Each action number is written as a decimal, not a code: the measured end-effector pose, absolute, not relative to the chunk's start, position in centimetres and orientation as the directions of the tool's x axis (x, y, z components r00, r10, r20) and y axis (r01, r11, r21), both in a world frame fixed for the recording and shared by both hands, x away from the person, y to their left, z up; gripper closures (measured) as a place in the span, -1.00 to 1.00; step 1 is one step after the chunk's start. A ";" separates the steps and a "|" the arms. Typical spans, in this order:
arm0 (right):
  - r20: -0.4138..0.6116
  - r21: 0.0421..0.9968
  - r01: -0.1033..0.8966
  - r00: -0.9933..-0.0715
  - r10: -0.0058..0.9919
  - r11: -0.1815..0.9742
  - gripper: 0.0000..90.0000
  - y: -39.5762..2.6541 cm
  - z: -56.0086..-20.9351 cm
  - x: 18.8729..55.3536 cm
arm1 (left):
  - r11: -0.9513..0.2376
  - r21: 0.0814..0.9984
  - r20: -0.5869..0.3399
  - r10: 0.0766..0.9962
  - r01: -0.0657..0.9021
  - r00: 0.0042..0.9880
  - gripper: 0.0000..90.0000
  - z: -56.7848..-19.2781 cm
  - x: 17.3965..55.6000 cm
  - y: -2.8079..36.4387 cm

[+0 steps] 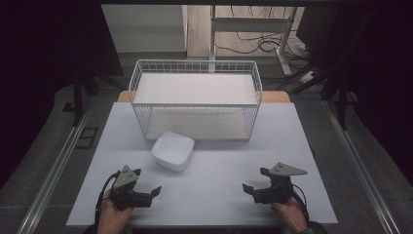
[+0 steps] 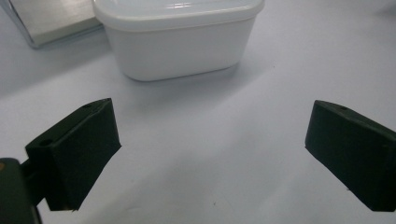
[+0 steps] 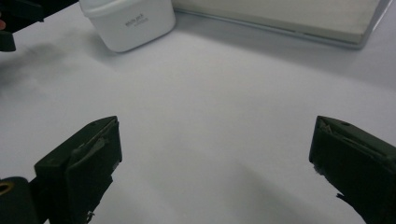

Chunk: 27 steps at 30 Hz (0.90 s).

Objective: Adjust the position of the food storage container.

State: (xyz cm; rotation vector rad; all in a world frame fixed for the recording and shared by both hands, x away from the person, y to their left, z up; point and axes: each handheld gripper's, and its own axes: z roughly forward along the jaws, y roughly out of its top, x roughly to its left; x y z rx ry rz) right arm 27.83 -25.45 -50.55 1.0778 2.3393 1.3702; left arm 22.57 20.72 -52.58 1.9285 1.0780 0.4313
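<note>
While both grippers (left [image 1: 146, 185], right [image 1: 256, 180]) hold their fingers wide and empty, one white bowl [image 1: 173, 151] fronts one wire basket [image 1: 195, 100].

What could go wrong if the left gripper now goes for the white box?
The box is wide and smooth-walled; the open left gripper may barely span it, so it could slip or tip. It stands close to the wire basket, so a push forward may knock it against the wire. The right gripper, also open, is far off and cannot steady it quickly.
</note>
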 end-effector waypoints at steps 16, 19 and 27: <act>0.093 0.829 0.452 -0.691 0.717 0.329 -0.98 -25.0 -50.4 27.6 | -0.270 0.786 -0.127 0.809 0.556 0.573 -0.97 -52.8 22.7 20.5; 0.090 0.830 0.451 -0.690 0.718 0.329 -0.99 -24.9 -50.4 27.5 | -0.268 0.785 -0.137 0.804 0.559 0.579 -0.96 -52.7 22.7 20.5; 0.083 0.832 0.447 -0.685 0.724 0.327 -1.00 -24.7 -50.4 27.5 | -0.274 0.801 -0.094 0.821 0.533 0.563 -0.72 -52.0 22.7 20.5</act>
